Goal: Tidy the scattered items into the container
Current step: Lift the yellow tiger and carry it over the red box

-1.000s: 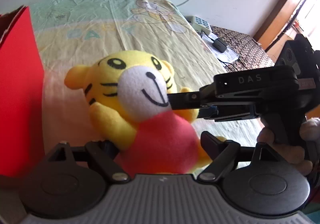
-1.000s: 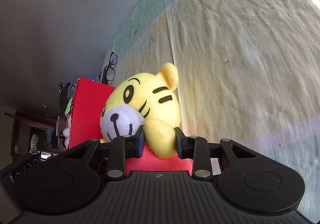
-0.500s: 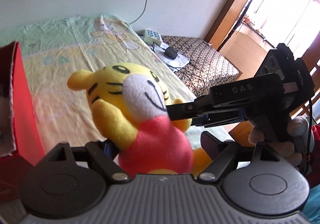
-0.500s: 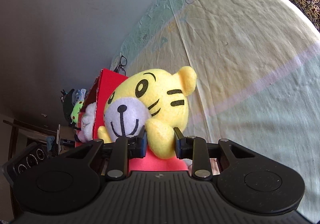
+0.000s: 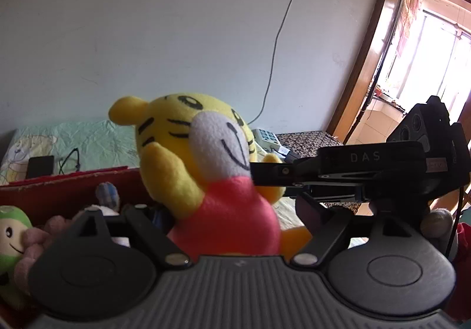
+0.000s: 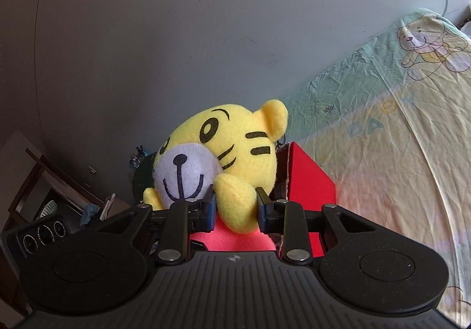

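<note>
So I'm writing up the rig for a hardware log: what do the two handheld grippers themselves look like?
Both are matte black plastic. Each wrist view shows a ribbed grey-black body with two round discs and silver pivot screws on angled finger links. The right gripper has blue pads inside its fingertips. Seen from the left gripper, its side reads "DAS" in pale letters, with round lenses on the rear block.

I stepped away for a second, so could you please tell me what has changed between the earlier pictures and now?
The tiger plush has been lifted off the bedsheet and carried toward the red box; it now hangs above the box's edge, with the other stuffed toys inside showing below. Unchanged: the right claw stays shut on the tiger's arm, and the left claw still flanks its red body.
</note>
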A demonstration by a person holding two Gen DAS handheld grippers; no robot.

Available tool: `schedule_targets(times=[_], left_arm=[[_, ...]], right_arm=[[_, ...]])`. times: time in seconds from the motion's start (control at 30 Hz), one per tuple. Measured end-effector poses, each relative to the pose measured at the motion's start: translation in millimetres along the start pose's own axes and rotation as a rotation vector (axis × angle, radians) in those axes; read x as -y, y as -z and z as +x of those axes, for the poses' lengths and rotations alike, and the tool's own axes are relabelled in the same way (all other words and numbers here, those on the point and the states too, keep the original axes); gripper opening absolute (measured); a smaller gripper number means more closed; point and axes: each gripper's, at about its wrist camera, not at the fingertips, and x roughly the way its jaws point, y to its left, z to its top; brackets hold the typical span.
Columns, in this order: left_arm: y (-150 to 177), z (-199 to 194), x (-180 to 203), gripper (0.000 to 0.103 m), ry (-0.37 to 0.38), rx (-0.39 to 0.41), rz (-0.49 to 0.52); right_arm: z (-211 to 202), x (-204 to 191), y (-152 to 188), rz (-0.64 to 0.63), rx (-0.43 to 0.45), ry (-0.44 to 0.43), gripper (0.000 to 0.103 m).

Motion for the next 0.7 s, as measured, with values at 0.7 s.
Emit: schedule_targets(times=[0.7], left_arm=[[29.0, 36.6, -69.1, 0.086, -0.068, -0.128, -0.054]], right_arm=[[76.0, 13.5, 31.2, -0.094, -0.040, 0.289, 0.028]])
